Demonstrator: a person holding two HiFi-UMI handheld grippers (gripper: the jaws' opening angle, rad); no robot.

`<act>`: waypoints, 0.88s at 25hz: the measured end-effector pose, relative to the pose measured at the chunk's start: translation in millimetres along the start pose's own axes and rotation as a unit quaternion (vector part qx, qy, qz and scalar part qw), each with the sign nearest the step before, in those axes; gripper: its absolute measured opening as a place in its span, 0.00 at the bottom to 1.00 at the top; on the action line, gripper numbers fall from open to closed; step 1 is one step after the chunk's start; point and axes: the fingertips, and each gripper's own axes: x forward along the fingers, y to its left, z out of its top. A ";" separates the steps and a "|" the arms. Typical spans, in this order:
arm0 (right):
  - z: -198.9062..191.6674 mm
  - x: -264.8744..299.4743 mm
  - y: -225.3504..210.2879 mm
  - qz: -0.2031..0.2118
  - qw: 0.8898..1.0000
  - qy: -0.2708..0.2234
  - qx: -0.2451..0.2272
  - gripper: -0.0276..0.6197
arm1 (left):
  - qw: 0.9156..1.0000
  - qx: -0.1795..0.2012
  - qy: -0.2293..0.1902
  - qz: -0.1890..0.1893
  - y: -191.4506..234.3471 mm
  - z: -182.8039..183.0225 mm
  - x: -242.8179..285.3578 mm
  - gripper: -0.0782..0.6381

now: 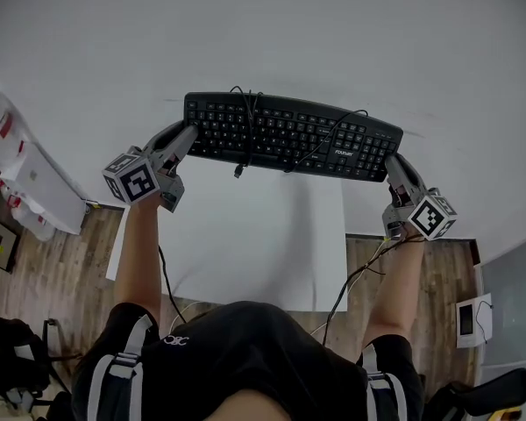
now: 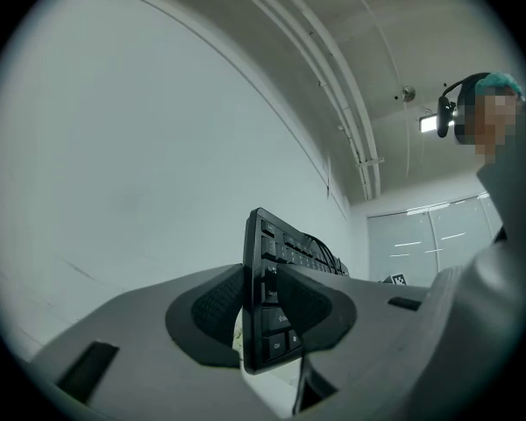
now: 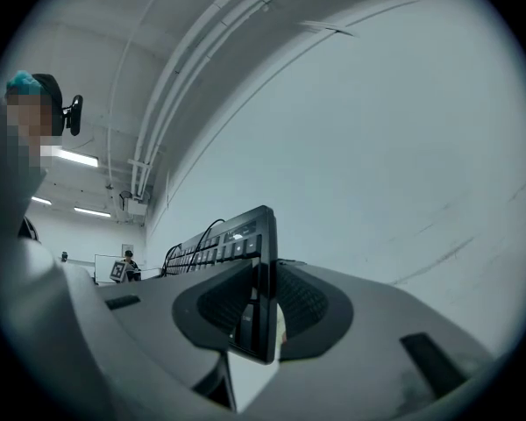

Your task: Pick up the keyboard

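Head view, looking down on a broad white tabletop point(image 1: 272, 33) with wooden floor past its near edge. Above it, held in the air and roughly level, a long black plastic keyboard point(image 1: 289, 134), keys up, spanning the gap between both tools. At its left end, the grey left gripper point(image 1: 186, 134), clenched on the short edge; in the left gripper view, seen edge-on as a thin slab point(image 2: 267, 305) pinched between the two dark ribbed pads, key side facing right. At its right end, the grey right gripper point(image 1: 393, 160), likewise clamped on the keyboard's short edge; in the right gripper view, the same slab point(image 3: 254, 279) wedged upright between the pads, keys facing left. Behind each set of jaws, a black-and-white marker cube: left point(image 1: 133, 180), right point(image 1: 432, 215). Draped in loops over the keys, a thin black cable point(image 1: 245, 117), its plug point(image 1: 238, 172) dangling just below the front edge.
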 end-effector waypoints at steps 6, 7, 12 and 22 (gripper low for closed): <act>-0.2 2.6 -1.9 -0.002 1.000 0.007 0.004 0.18 | 1.000 0.001 0.005 0.006 0.5 -2.5 -0.4 0.28; -0.6 2.7 -2.0 -0.002 1.000 0.008 0.005 0.18 | 1.000 0.000 0.005 0.007 0.4 -2.5 -0.7 0.28; -3.4 3.4 -4.2 -0.002 1.000 0.011 0.009 0.18 | 1.000 0.004 0.007 0.009 -0.4 -1.6 -0.3 0.28; -2.5 4.3 -5.6 -0.007 1.000 0.012 0.015 0.18 | 1.000 -0.004 0.016 0.013 1.3 -3.6 0.5 0.28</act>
